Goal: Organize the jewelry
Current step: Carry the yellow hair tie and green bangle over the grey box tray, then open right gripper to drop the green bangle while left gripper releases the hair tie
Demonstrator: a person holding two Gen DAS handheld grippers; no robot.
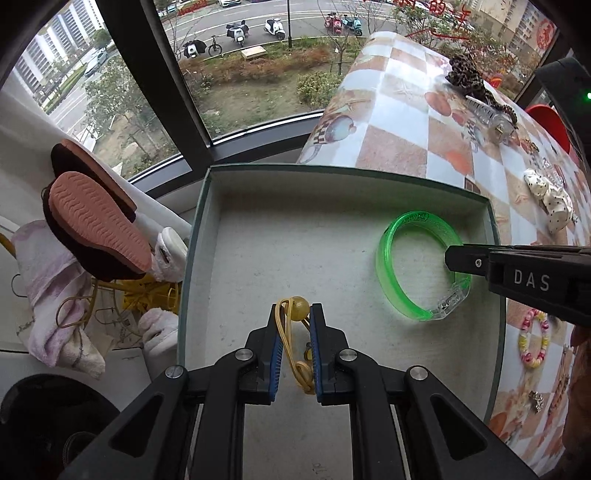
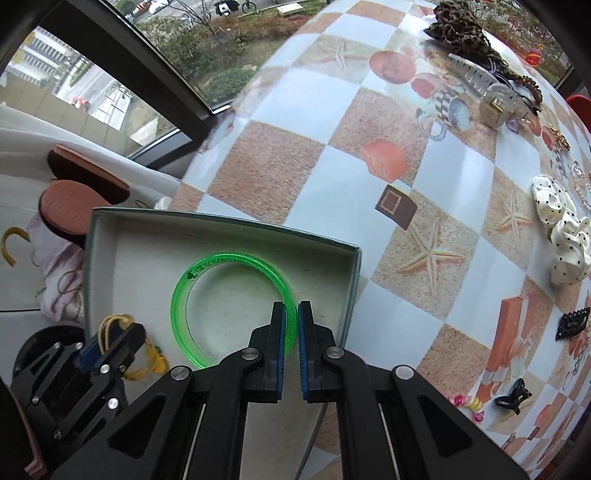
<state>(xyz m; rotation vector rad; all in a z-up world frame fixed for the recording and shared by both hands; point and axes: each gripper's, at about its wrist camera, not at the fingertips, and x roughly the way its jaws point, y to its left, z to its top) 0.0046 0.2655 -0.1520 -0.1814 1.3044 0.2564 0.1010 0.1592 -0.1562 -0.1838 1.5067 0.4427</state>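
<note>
A shallow open box (image 1: 207,236) (image 2: 229,223) with a pale felt floor stands at the table's left edge. Inside it, my left gripper (image 1: 295,314) (image 2: 110,332) is shut on a yellow cord with a round amber bead (image 1: 300,306); the cord (image 2: 147,363) hangs low over the box floor. A clear green bangle (image 1: 388,280) (image 2: 177,306) lies in the box's right half. My right gripper (image 2: 291,308) (image 1: 452,258) is shut on the bangle's rim, pointing almost straight down.
On the checked tablecloth (image 2: 303,92) lie a leopard scrunchie (image 2: 458,22), a clear hair claw (image 2: 480,85), a white dotted scrunchie (image 2: 565,232), black clips (image 2: 572,323) and a pastel bead bracelet (image 1: 532,343). Slippers (image 1: 99,221) and cloths sit on a rack left of the box.
</note>
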